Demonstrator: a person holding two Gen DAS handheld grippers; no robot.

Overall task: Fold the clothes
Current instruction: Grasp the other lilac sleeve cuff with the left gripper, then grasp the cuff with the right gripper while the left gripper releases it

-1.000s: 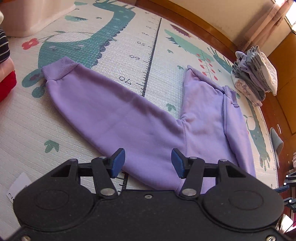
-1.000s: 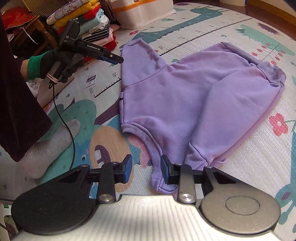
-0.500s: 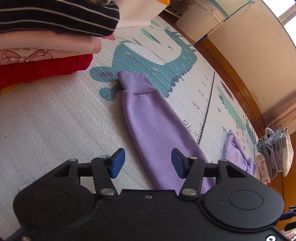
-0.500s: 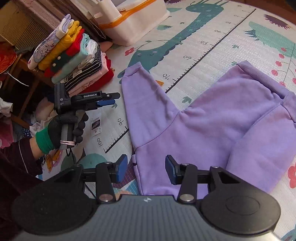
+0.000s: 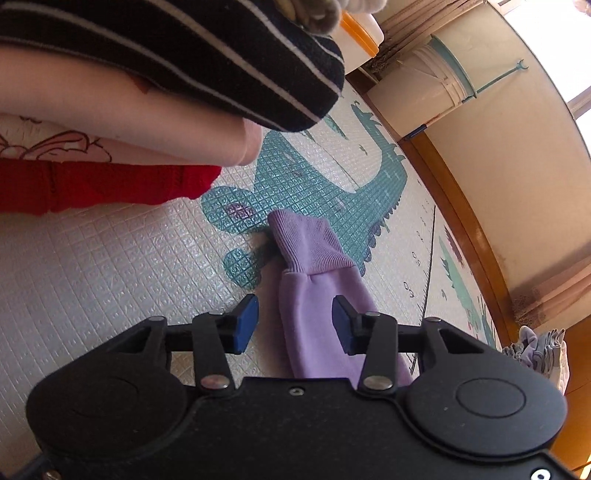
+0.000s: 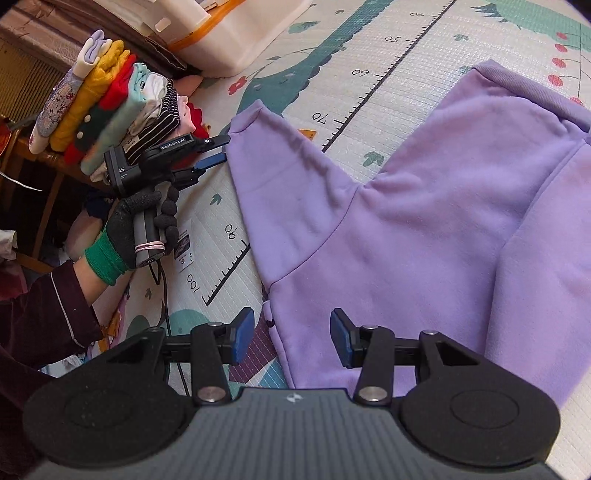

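A purple sweatshirt (image 6: pixel 424 221) lies flat on the play mat (image 6: pixel 388 55). One sleeve (image 5: pixel 317 306) stretches away from the body, ending in a ribbed cuff (image 5: pixel 303 240). My left gripper (image 5: pixel 293 325) is open, low over that sleeve just short of the cuff, with the fabric between its blue pads (image 5: pixel 245 323). The right wrist view shows the same left gripper (image 6: pixel 212 155) held by a gloved hand (image 6: pixel 144 225) at the sleeve's end. My right gripper (image 6: pixel 291 339) is open above the sweatshirt's side edge, near the hem.
A stack of folded clothes (image 6: pixel 118 110) stands beside the sleeve's end, with its striped, pink and red layers (image 5: pixel 147 92) close above the left gripper. A white bin (image 6: pixel 240 33) sits behind it. Another folded pile (image 5: pixel 539 354) lies far right by the wall.
The left gripper has swung along the sleeve toward its cuff and dropped closer to the mat. The right gripper has moved from the hem corner up along the sweatshirt's side. Both stayed open.
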